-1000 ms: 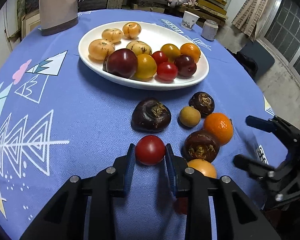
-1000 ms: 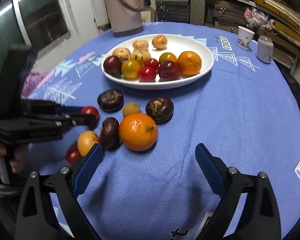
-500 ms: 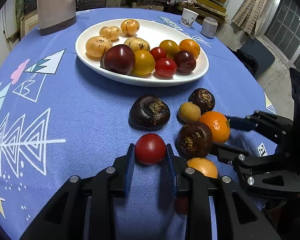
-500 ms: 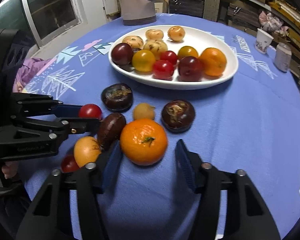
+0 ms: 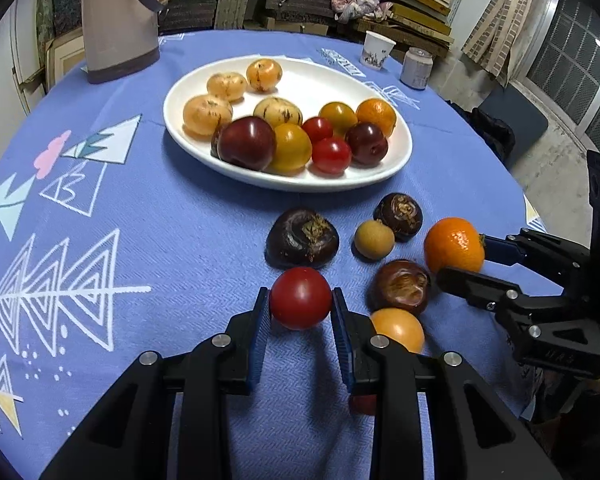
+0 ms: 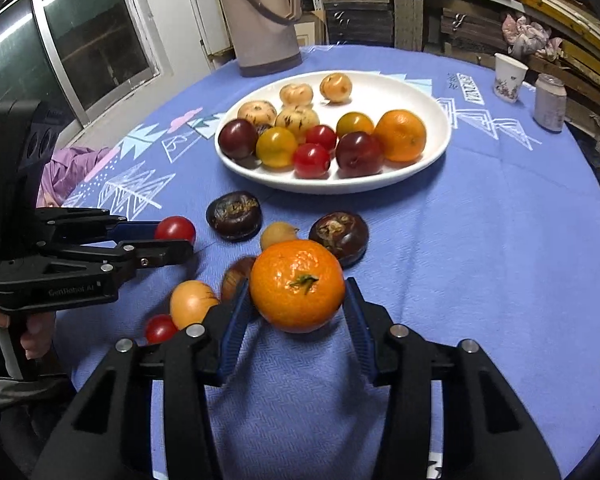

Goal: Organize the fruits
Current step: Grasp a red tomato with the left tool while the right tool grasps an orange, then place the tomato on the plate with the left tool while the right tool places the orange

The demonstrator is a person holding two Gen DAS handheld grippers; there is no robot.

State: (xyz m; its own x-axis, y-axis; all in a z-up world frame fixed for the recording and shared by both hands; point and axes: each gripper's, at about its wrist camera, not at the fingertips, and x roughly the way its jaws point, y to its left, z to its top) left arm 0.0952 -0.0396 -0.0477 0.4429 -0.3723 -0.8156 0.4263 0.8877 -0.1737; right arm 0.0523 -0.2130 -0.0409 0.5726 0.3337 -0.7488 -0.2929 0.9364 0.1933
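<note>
A blue-clothed round table carries a white oval plate (image 5: 380, 178) with several fruits on it. In front of the plate lie three dark brown fruits (image 5: 302, 238), a small tan fruit (image 5: 374, 239), a yellow-orange tomato (image 5: 398, 328) and a small red one (image 6: 160, 328). My left gripper (image 5: 299, 304) is shut on a red tomato (image 5: 300, 298) just above the cloth. To its right, my right gripper (image 6: 296, 292) is shut on an orange (image 6: 297, 284), with the blue pads pressing on both of its sides.
A beige thermos jug (image 5: 116, 20) stands behind the plate at the back left. A paper cup (image 5: 377, 49) and a small jar (image 5: 416, 67) stand at the back right. Shelves and stacked boards lie beyond the table. A hand (image 6: 36, 332) holds the left gripper's handle.
My right gripper came forward around the orange and shut on it; the orange has shifted slightly away from the dark fruit. The left gripper kept hold of the red tomato.
</note>
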